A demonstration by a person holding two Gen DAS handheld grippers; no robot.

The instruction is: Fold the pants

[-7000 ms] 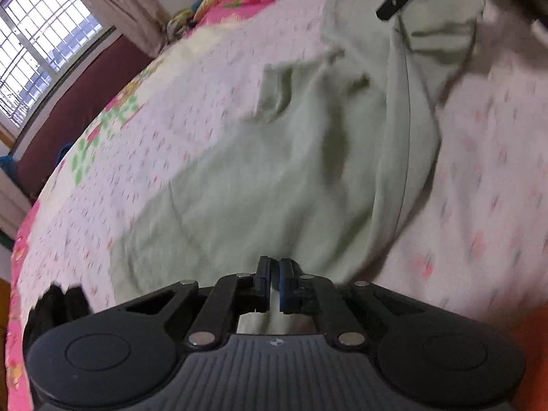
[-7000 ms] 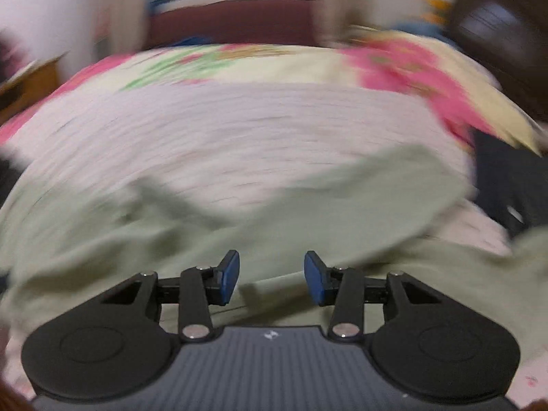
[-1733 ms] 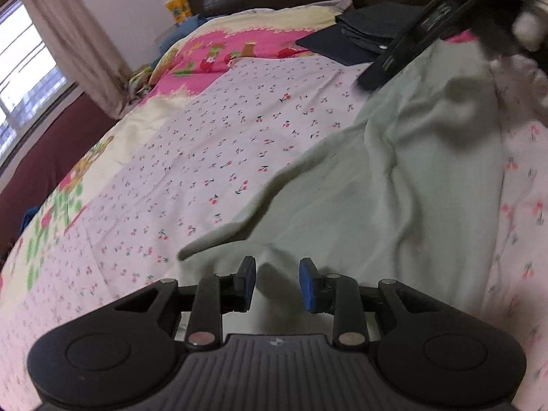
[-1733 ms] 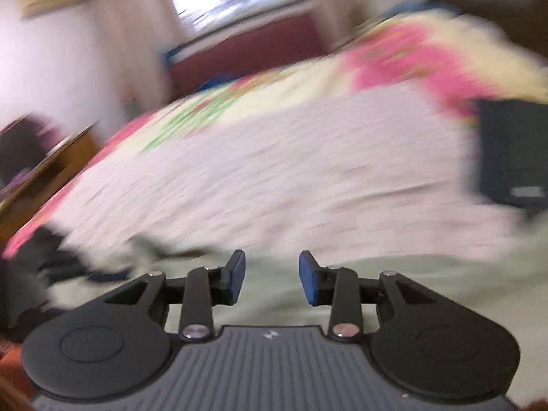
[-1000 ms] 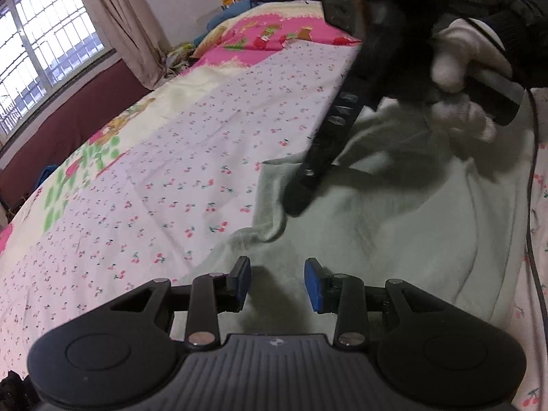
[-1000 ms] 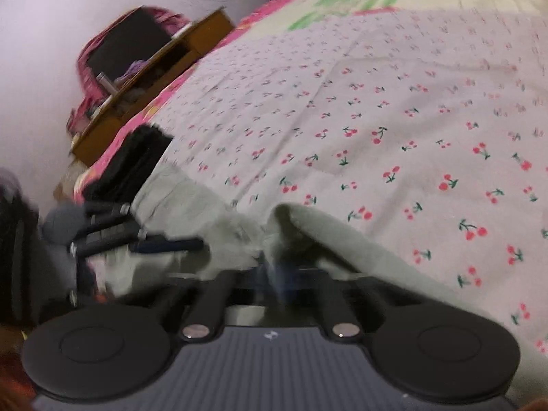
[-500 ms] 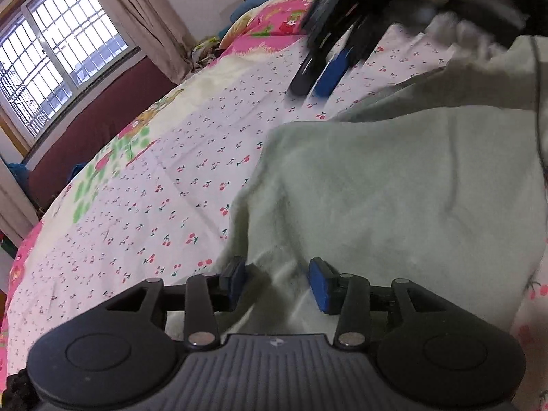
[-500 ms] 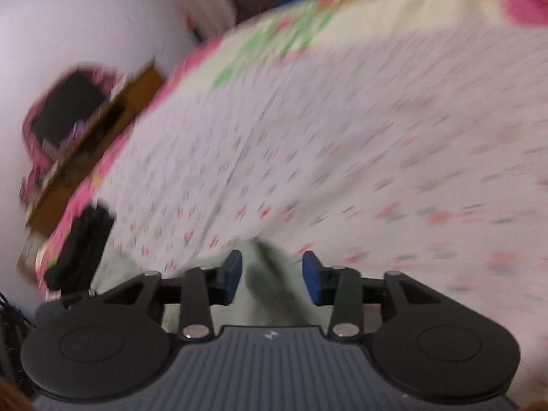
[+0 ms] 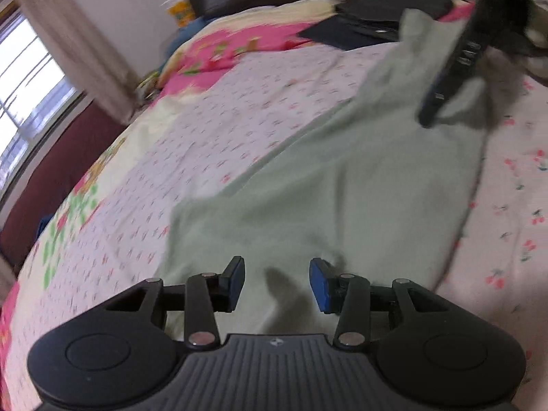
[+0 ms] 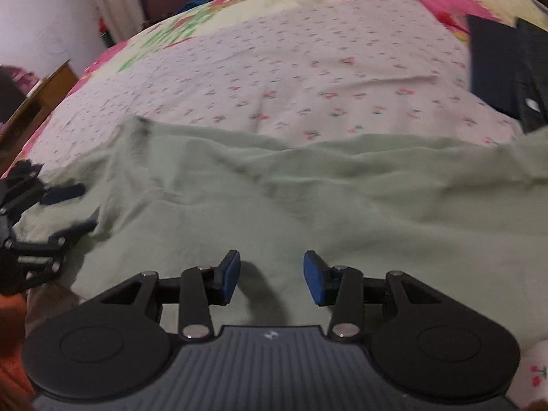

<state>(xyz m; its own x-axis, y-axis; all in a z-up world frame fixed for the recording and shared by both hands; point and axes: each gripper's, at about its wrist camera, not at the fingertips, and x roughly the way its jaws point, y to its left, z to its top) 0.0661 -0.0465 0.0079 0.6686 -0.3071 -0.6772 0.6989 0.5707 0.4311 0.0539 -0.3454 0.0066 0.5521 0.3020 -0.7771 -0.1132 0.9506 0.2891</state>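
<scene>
Pale green pants (image 9: 342,178) lie spread on the cherry-print bed sheet; they also fill the middle of the right wrist view (image 10: 308,205). My left gripper (image 9: 276,282) is open and empty, just above the near end of the pants. My right gripper (image 10: 270,277) is open and empty over the pants' near edge. The right gripper shows in the left wrist view (image 9: 452,75) at the far end of the pants. The left gripper shows at the left edge of the right wrist view (image 10: 65,209), open.
The cherry-print sheet (image 10: 308,78) stretches beyond the pants. Dark folded clothes (image 10: 503,68) lie at the far right, also in the left wrist view (image 9: 376,20). A pink floral quilt (image 9: 219,51), a window with curtain (image 9: 44,54) and a wooden table (image 10: 34,102) border the bed.
Both grippers pulled back above the pants and stay open. The right gripper swung from the pants' left corner toward their far end. The pants now lie flatter on the sheet.
</scene>
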